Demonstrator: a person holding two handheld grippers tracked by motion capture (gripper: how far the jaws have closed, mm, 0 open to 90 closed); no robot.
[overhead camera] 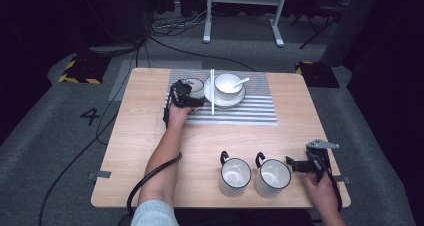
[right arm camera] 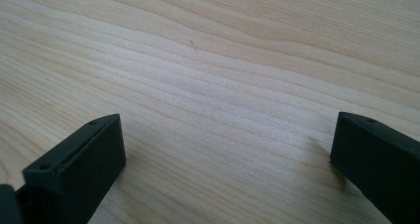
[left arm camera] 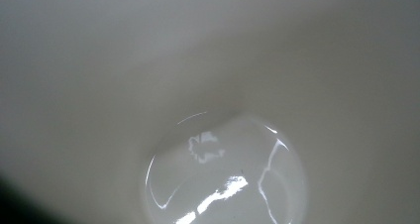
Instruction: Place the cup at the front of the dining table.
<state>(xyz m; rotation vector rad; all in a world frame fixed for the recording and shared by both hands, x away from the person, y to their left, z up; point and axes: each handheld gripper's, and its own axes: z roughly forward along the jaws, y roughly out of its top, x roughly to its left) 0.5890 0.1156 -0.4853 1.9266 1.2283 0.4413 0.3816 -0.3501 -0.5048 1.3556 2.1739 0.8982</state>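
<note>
Two mugs stand side by side near the front edge of the bench, well apart from the striped mat at the far side, where a place setting looks partly laid: a white bowl with a spoon in it sits on a plate, and a pair of chopsticks lies just left of it. The left gripper is at a small white cup on the mat's left part, just beside the chopsticks; the left gripper view looks straight into the cup's glossy white inside, so the gripper is right on it, but whether its jaws are clamped on the rim I cannot tell. My reading is that this cup is being placed or adjusted, and the two mugs are left to deal with. The left forearm stretches forward across the bench, hand wrapped over the gripper. The right gripper rests low at the near right corner, pointing left toward the nearer mug, its jaws spread wide apart over bare wood, grasping nothing.
</note>
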